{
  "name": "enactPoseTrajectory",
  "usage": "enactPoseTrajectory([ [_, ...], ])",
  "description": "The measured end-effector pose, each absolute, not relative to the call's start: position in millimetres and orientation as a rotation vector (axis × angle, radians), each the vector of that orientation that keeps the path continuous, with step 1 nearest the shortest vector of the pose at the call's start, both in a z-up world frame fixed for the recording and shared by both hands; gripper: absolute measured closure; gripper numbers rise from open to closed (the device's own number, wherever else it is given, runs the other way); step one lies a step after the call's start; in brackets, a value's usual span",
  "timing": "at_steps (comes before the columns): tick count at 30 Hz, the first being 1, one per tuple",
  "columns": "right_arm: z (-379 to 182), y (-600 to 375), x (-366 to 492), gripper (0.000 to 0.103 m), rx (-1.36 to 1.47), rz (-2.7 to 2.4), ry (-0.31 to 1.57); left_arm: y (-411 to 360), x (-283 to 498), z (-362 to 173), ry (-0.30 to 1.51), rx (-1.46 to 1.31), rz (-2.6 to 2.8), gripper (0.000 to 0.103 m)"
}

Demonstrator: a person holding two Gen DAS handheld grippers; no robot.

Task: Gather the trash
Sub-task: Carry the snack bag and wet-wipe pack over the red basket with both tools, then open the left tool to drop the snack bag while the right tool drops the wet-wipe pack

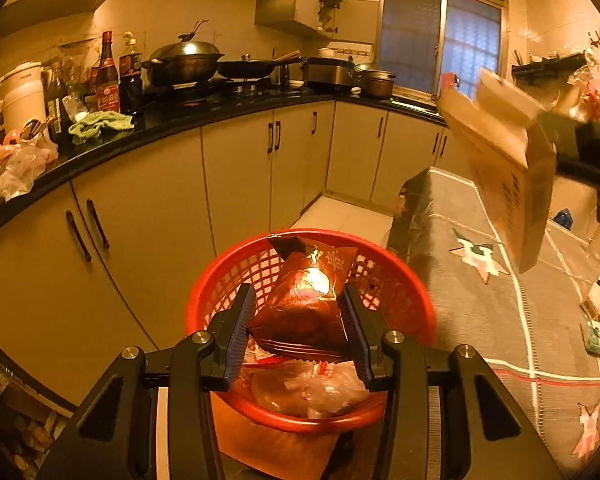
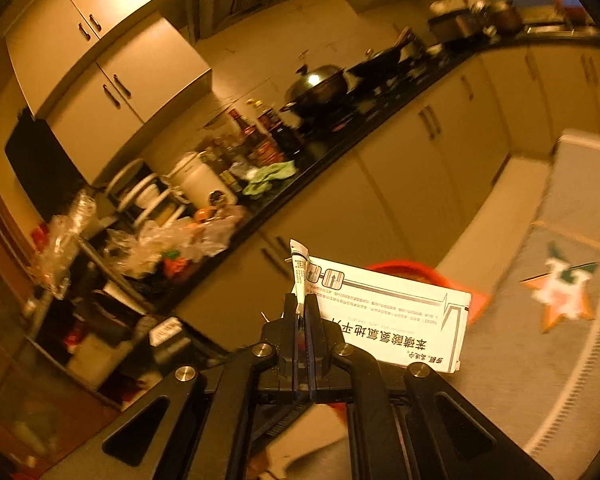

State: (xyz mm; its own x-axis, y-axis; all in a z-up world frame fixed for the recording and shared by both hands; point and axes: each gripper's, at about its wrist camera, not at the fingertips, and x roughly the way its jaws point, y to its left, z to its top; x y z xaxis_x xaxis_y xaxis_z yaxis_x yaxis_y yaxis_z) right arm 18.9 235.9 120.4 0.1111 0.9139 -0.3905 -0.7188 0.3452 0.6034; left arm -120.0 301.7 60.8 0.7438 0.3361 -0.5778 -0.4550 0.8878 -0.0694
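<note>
In the left wrist view my left gripper (image 1: 300, 300) hangs over a red mesh basket (image 1: 412, 300). A shiny red snack bag (image 1: 304, 292) sits between its fingers, which stand wide apart; whether they touch the bag I cannot tell. Clear plastic wrappers (image 1: 312, 390) lie in the basket below. My right gripper (image 2: 302, 304) is shut on the flap of a white medicine box (image 2: 392, 320) with printed Chinese text. That box (image 1: 504, 168) shows at the upper right of the left wrist view, held in the air above the grey table. The basket's rim (image 2: 412, 270) shows behind the box.
A grey patterned tablecloth (image 1: 500, 320) covers a table right of the basket, with small boxes (image 1: 598, 320) near its far edge. A black counter (image 1: 180, 120) with bottles, pots, a green cloth and plastic bags curves behind. Beige cupboards stand below it.
</note>
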Motion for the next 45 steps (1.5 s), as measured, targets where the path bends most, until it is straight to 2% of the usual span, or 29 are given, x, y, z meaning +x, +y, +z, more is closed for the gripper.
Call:
enactPoseTrajectory([
  [14, 80.3, 280.6, 52.7, 0.099, 0.541, 1.34, 0.967, 328.3, -114.4, 43.3, 0.62, -0.246, 0.466, 0.06],
  [21, 64.8, 286.5, 67.3, 0.096, 0.55, 1.3, 1.011, 332.4, -103.4, 36.5, 0.631, -0.263, 0.469, 0.06],
  [24, 58.0, 283.4, 76.1, 0.095, 0.551, 1.252, 1.022, 330.2, -100.3, 36.1, 0.632, -0.261, 0.468, 0.054],
  [26, 55.5, 281.1, 79.1, 0.094, 0.553, 1.237, 1.032, 329.8, -100.2, 37.3, 0.625, -0.264, 0.469, 0.043],
  [28, 56.4, 278.4, 80.7, 0.089, 0.548, 1.229, 1.026, 327.8, -100.7, 38.8, 0.615, -0.26, 0.469, 0.042],
  [30, 60.1, 276.0, 80.3, 0.072, 0.537, 1.225, 1.016, 328.2, -99.5, 39.8, 0.618, -0.261, 0.47, 0.041],
  [31, 61.4, 274.2, 80.1, 0.069, 0.534, 1.222, 1.008, 327.8, -99.9, 40.2, 0.617, -0.265, 0.47, 0.041],
  [38, 66.8, 268.6, 74.5, 0.066, 0.495, 1.213, 0.986, 323.8, -107.0, 48.2, 0.605, -0.257, 0.47, 0.041],
  [40, 63.0, 271.6, 75.0, 0.057, 0.481, 1.2, 1.007, 322.4, -110.1, 50.6, 0.598, -0.256, 0.474, 0.041],
  [42, 58.4, 274.0, 75.0, 0.053, 0.436, 1.128, 1.033, 322.1, -112.4, 51.0, 0.598, -0.256, 0.474, 0.041],
  [45, 56.7, 273.9, 72.2, 0.053, 0.36, 1.062, 1.027, 322.2, -115.8, 50.9, 0.598, -0.257, 0.475, 0.041],
])
